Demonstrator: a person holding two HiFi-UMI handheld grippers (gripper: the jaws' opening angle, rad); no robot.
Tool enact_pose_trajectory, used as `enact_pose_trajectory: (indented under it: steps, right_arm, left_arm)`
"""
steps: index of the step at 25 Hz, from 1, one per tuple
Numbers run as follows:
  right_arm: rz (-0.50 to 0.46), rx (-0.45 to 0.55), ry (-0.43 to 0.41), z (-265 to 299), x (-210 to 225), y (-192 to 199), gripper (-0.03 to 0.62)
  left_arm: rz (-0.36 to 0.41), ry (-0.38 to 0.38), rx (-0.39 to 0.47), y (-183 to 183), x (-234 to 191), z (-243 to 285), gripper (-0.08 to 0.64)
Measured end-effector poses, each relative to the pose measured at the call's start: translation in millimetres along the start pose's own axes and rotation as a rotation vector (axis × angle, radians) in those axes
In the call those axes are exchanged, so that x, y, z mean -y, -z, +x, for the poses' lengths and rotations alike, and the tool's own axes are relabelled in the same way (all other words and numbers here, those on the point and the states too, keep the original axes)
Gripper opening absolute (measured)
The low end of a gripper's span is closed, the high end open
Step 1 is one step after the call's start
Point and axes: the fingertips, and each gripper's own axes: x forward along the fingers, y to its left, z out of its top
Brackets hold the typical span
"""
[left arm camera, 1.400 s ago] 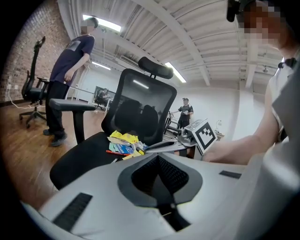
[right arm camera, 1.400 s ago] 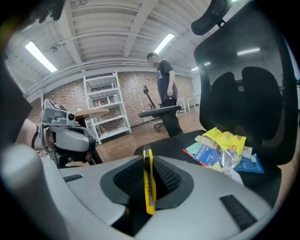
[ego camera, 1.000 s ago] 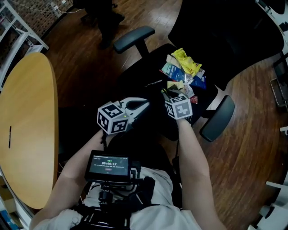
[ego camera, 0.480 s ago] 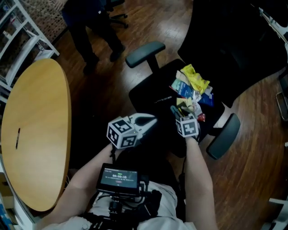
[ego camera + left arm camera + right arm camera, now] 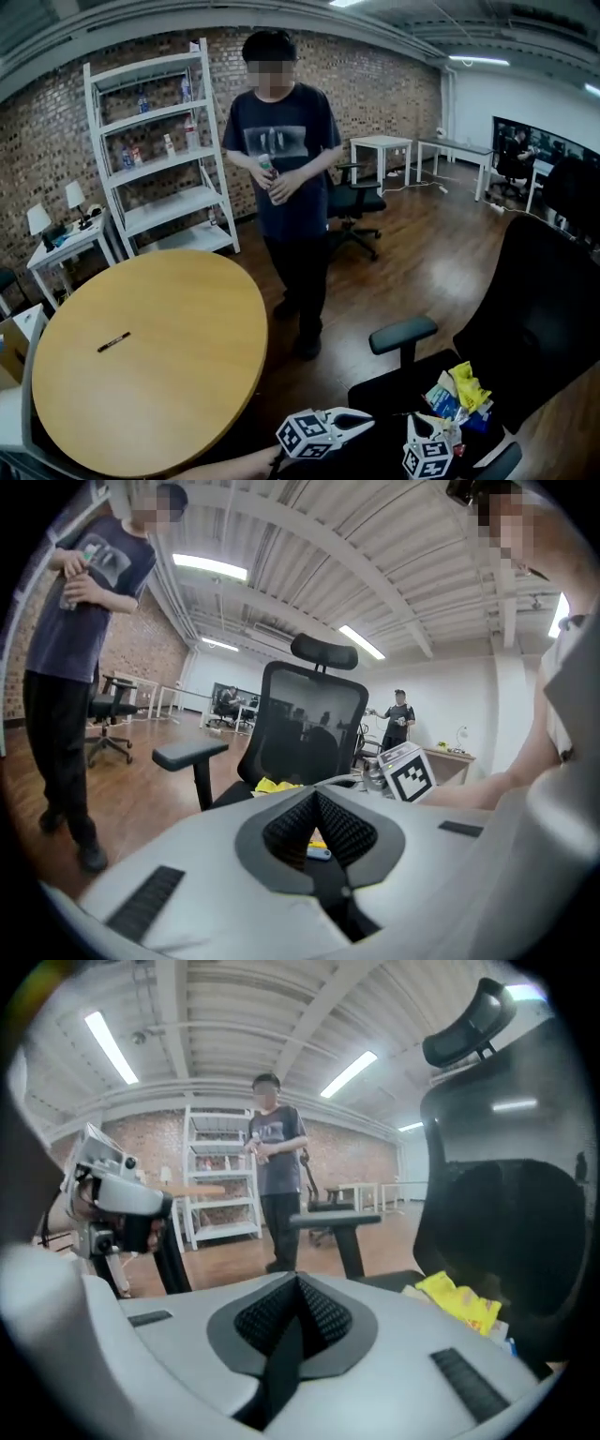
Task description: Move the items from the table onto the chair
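Packets [image 5: 458, 393] — crumpled, yellow and blue, on chair [image 5: 547, 323]

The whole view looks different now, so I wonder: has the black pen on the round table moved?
No. The pen still lies on the round table's side away from the chair; only the camera tilted up.

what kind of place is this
Likely an open-plan office or studio: a brick wall, white shelves, a round table and an office chair, with desks further back.
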Motion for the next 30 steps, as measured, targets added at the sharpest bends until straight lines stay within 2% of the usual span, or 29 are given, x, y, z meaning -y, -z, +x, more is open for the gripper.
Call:
enact_pose_trajectory:
  steps: [3,6,12,15,18,25,30]
  right_arm:
    - [-0.015,0.15,-0.111,-1.4,-38.6,-68.7,0.0]
    - [-0.014,0.263,-0.259,-5.9,-87.0,-131.3,0.0]
    - [-0.074,0.371,-0.551,-9.3,-206.3,-201.7,0.0]
    - [-0.1,0.384,-0.682,-5.5,-262.3,-217.2,0.0]
    - [-0.11,0.394,-0.771,2.1,-307.4,-224.8,0.0]
    - [-0.141,0.368,-0.979,11.6,-424.6,-228.2,0.0]
    - [-0.163,0.345,-1.094,13.5,-497.8,-225.3,0.0]
  left_arm:
    - [0.025,-0.05,0.065,-33.7,-1.7,-30.3,0.021]
    - [0.043,-0.115,0.141,-67.5,-0.4,-69.7,0.021]
    - [0.052,-0.285,0.273,-116.7,0.1,-172.7,0.021]
    - [0.08,-0.373,0.325,-130.3,-0.3,-223.1,0.021]
    - [0.1,-0.469,0.345,-128.6,-6.0,-270.7,0.021]
    - [0.073,-0.695,0.365,-99.7,-11.9,-387.5,0.021]
    - [0.057,-0.831,0.374,-76.6,-6.5,-459.8,0.02]
